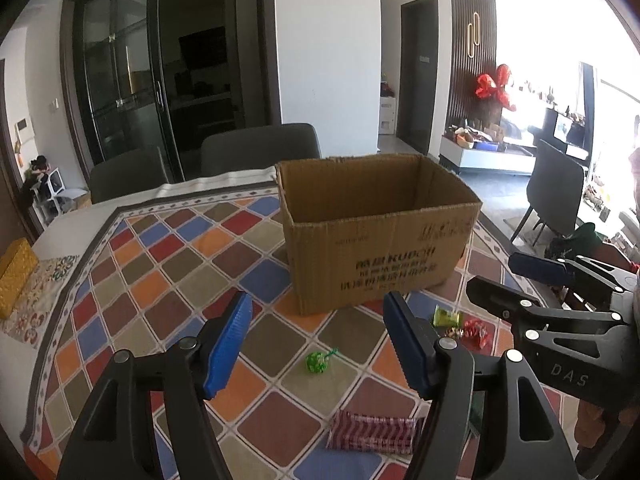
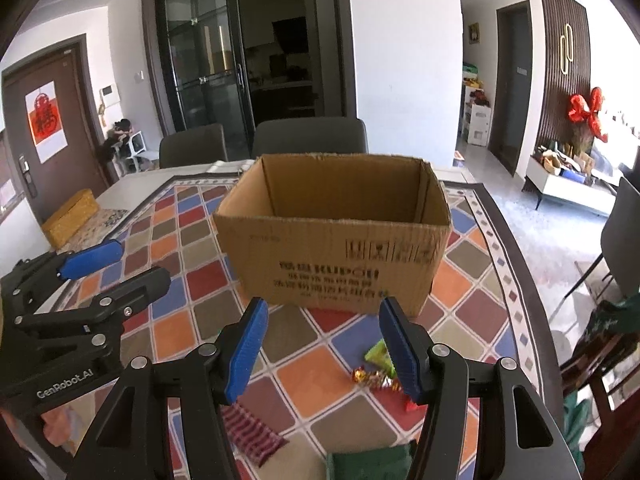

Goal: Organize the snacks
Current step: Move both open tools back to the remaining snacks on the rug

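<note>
An open cardboard box stands on the chequered tablecloth; what shows of its inside is bare. In front of it lie loose snacks: a green round candy, a green packet, a red-gold wrapped candy, a red striped packet and a dark green packet. My left gripper hovers open above the green candy, holding nothing. My right gripper is open over the cloth, with the green packet beside its right finger.
Two grey chairs stand behind the table, and another stands on the floor to the right. A yellow box lies on a patterned mat at the table's left edge. The two grippers are close side by side.
</note>
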